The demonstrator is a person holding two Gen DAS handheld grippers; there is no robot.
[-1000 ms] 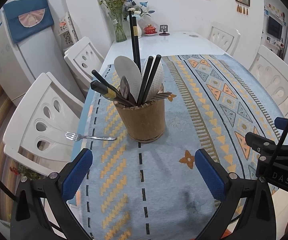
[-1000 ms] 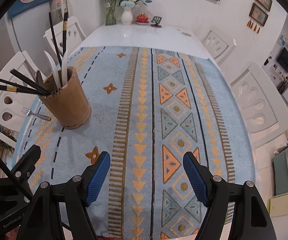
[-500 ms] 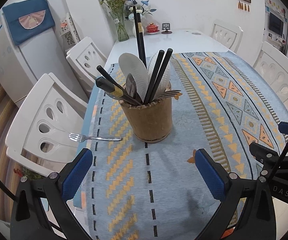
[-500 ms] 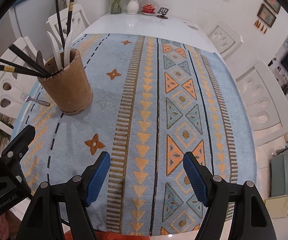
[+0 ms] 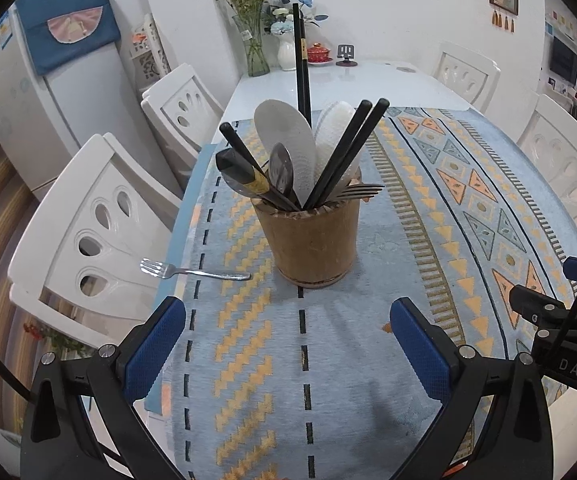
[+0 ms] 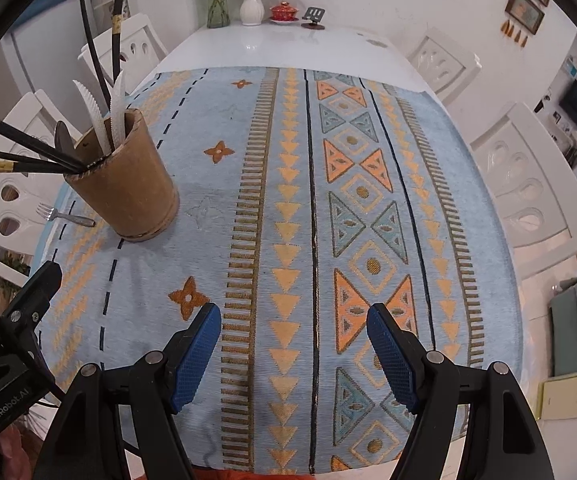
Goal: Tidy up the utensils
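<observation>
A brown cylindrical holder (image 5: 311, 242) (image 6: 126, 190) stands upright on the patterned blue cloth, holding black chopsticks (image 5: 342, 152), white paddles (image 5: 286, 140), a spoon and a fork. A lone silver fork (image 5: 192, 271) (image 6: 64, 216) lies on the cloth left of the holder, tines over the table edge. My left gripper (image 5: 288, 344) is open, a little short of the holder, nothing between its blue pads. My right gripper (image 6: 293, 344) is open above bare cloth, to the right of the holder.
White chairs (image 5: 96, 220) (image 6: 528, 184) ring the table. At the far end stand a glass flower vase (image 5: 256, 50), a white vase (image 6: 251, 7) and a red lidded bowl (image 6: 283, 11). A fridge (image 5: 48, 92) is at the left.
Both views have tilted slightly, so the holder appears a little nearer and more central in the left wrist view. Neither gripper's opening has changed and no utensil has moved.
</observation>
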